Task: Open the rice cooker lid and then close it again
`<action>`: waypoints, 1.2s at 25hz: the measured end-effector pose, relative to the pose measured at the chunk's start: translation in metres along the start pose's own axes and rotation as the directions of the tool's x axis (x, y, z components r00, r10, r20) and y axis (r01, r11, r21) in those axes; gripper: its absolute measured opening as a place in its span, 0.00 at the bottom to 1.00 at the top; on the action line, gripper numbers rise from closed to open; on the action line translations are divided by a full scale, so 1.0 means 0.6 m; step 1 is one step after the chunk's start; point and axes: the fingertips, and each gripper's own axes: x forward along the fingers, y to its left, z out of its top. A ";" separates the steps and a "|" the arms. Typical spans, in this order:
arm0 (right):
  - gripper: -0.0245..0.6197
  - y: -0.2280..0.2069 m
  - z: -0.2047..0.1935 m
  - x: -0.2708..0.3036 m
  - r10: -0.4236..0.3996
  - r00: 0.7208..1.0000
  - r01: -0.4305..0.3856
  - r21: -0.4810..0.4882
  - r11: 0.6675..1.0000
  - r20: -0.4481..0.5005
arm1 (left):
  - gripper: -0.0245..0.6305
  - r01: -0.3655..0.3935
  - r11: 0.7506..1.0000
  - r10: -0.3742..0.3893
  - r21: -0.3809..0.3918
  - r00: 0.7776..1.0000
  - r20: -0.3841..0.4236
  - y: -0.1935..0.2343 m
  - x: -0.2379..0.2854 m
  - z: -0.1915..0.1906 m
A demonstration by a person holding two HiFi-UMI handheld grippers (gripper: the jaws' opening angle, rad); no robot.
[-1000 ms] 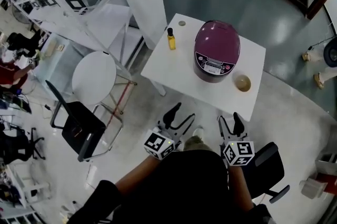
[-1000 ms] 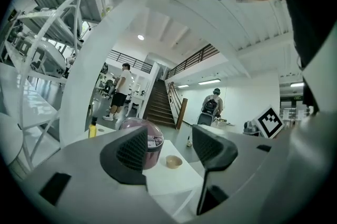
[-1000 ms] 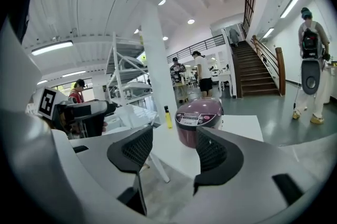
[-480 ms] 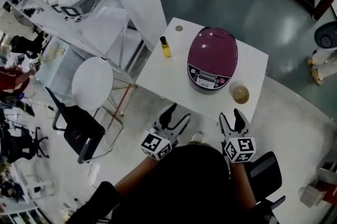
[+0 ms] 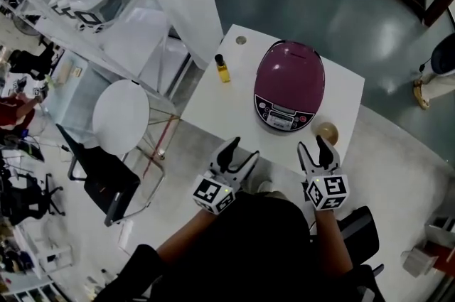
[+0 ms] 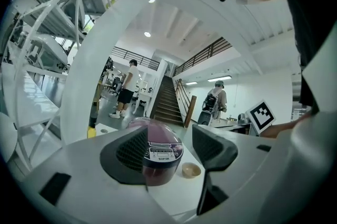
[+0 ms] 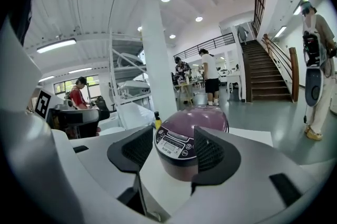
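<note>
A purple rice cooker (image 5: 288, 85) with its lid down stands on a white table (image 5: 227, 101), its control panel facing me. It shows between the jaws in the left gripper view (image 6: 158, 152) and the right gripper view (image 7: 187, 144). My left gripper (image 5: 239, 155) hovers off the table's near edge, left of the cooker, jaws open and empty. Just below the cooker's front, my right gripper (image 5: 318, 149) is held open with nothing between its fingers. Neither touches the cooker.
A small yellow bottle (image 5: 222, 69) stands on the table left of the cooker. A tan bowl (image 5: 327, 132) sits at its right front. A round white stool (image 5: 121, 116) and a black chair (image 5: 99, 176) are to the left. A white pillar (image 5: 170, 2) rises behind.
The table and cooker now sit nearer to both grippers than before. The grippers have come up toward the table's near edge, the right one close to the bowl. Both stay open.
</note>
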 end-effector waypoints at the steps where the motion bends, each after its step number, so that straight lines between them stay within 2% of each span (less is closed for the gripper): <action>1: 0.39 0.003 0.002 0.005 -0.010 1.000 0.010 -0.002 1.000 -0.004 | 0.41 0.018 1.000 -0.018 -0.003 1.000 -0.002 0.006 0.006 0.003; 5: 0.38 0.025 0.011 0.016 -0.047 0.999 0.047 0.027 0.999 -0.010 | 0.41 0.112 0.993 -0.112 0.024 0.994 -0.003 0.014 0.024 0.020; 8: 0.34 0.031 0.022 0.035 -0.074 0.997 0.074 0.019 0.997 -0.005 | 0.41 0.151 0.988 -0.151 0.029 0.988 0.007 0.024 0.039 0.029; 13: 0.26 0.030 0.027 0.062 -0.095 0.995 0.095 0.002 0.995 -0.016 | 0.41 0.187 0.982 -0.187 0.010 0.982 0.005 0.036 0.049 0.036; 15: 0.16 0.035 0.028 0.074 -0.087 0.996 0.087 -0.006 0.996 -0.020 | 0.41 0.190 0.982 -0.190 0.013 0.982 0.005 0.045 0.051 0.043; 17: 0.11 0.040 0.028 0.086 -0.082 0.996 0.082 -0.008 0.997 -0.024 | 0.41 0.196 0.980 -0.196 0.019 0.980 0.013 0.054 0.051 0.050; 27: 0.05 0.045 0.021 0.154 -0.086 0.993 0.085 -0.021 0.996 -0.082 | 0.41 0.234 0.972 -0.234 -0.003 0.972 0.009 0.083 0.060 0.054; 30: 0.04 0.039 0.009 0.169 -0.103 0.988 0.101 -0.022 0.995 -0.113 | 0.41 0.257 0.966 -0.258 0.011 0.966 0.014 0.087 0.064 0.060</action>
